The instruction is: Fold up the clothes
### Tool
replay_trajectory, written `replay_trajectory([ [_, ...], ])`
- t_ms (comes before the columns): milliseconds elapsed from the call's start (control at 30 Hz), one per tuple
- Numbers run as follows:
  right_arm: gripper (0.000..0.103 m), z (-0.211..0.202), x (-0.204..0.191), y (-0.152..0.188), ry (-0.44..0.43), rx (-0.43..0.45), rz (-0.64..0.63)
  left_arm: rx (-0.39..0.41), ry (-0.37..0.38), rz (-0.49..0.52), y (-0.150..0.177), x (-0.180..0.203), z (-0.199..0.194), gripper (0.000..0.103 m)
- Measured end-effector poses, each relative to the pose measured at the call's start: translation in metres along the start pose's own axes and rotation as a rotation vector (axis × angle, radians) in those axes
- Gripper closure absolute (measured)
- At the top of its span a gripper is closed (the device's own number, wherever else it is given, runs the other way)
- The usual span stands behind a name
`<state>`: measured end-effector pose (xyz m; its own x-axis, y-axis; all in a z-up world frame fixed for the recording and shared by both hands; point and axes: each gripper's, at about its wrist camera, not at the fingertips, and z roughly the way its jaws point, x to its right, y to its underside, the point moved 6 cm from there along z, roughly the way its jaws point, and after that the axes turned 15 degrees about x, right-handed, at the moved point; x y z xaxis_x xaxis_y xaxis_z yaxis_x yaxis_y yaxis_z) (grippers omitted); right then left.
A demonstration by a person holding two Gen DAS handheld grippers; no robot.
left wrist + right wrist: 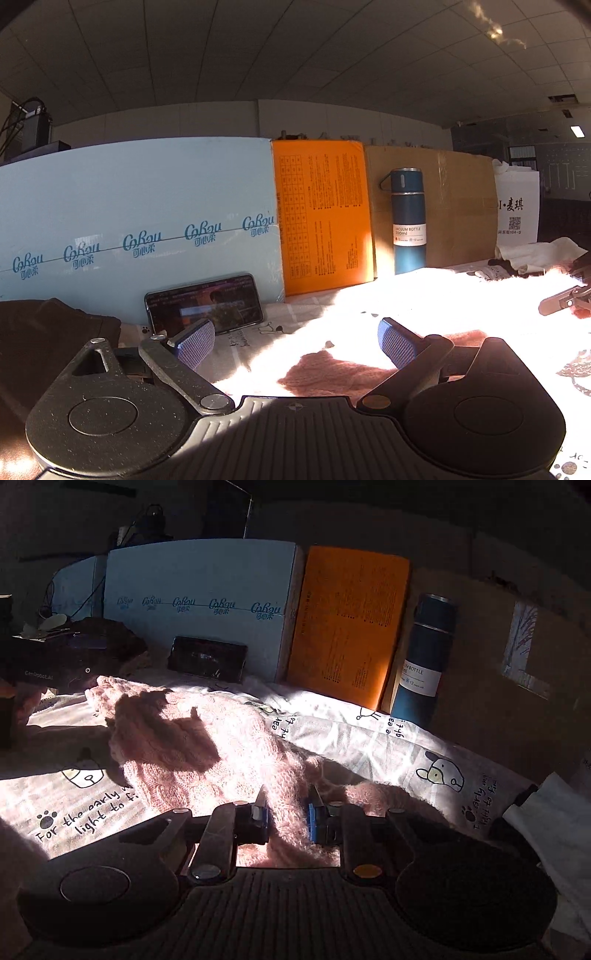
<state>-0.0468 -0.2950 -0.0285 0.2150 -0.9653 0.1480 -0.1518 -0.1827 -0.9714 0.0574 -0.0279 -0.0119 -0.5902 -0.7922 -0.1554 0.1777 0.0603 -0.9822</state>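
A fluffy pink knitted sweater [192, 734] lies on a white printed sheet [369, 746] in strong sunlight. My right gripper [288, 812] is shut on a bunched edge of the sweater, which runs from between the blue pads toward the far left. My left gripper [295, 343] is open and empty, its blue pads [195, 341] wide apart above the sweater [332, 373], much of which is washed out by glare. The right gripper shows at the right edge of the left wrist view [565, 299]. The left gripper's dark body shows at the left in the right wrist view [40, 664].
At the back stand a light blue box [140, 206], an orange panel [325, 214], a blue vacuum bottle [408, 221] and brown cardboard [461, 206]. A phone [205, 304] leans on the blue box. Dark clothing [48, 332] lies left; white cloth [554, 830] lies right.
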Motion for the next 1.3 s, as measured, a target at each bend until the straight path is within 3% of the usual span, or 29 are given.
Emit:
replay_trajectory([
  [200,0.087,-0.044,-0.040,-0.001,-0.038,0.050,-0.081,0.086,0.229,0.251,-0.008,0.060,-0.012,0.006],
  [333,0.087,-0.061,-0.061,0.009,-0.066,0.022,-0.135,0.050,0.379,0.415,-0.003,0.094,-0.009,0.006],
  [500,0.088,-0.076,-0.077,0.020,-0.081,-0.003,-0.154,-0.004,0.550,0.512,0.004,0.124,-0.010,0.008],
  [567,0.088,-0.080,-0.080,0.023,-0.077,-0.012,-0.155,-0.049,0.610,0.530,0.011,0.132,-0.013,0.051],
  [600,0.088,-0.082,-0.080,0.024,-0.072,-0.014,-0.146,-0.086,0.632,0.527,0.016,0.134,-0.014,0.090],
  [633,0.089,-0.083,-0.079,0.026,-0.066,-0.015,-0.137,-0.105,0.650,0.513,0.019,0.133,-0.017,0.095],
  [867,0.090,-0.096,-0.079,0.032,-0.065,-0.015,-0.061,-0.056,0.636,0.440,0.010,0.120,-0.080,0.096],
  [1000,0.090,-0.104,-0.085,0.036,-0.078,-0.029,-0.033,-0.124,0.684,0.393,0.017,0.125,-0.104,0.095],
  [1100,0.090,-0.108,-0.090,0.042,-0.096,-0.055,-0.018,-0.147,0.699,0.411,0.020,0.127,-0.111,0.089],
  [1200,0.068,-0.120,-0.087,0.029,-0.140,0.019,0.063,-0.170,0.719,0.268,0.008,0.115,-0.105,0.081],
  [1267,0.033,-0.132,-0.080,0.015,-0.165,0.101,0.134,-0.157,0.709,0.119,-0.004,0.101,-0.099,0.065],
  [1300,0.029,-0.132,-0.069,0.010,-0.130,0.128,0.161,-0.142,0.690,0.052,-0.010,0.093,-0.096,0.045],
])
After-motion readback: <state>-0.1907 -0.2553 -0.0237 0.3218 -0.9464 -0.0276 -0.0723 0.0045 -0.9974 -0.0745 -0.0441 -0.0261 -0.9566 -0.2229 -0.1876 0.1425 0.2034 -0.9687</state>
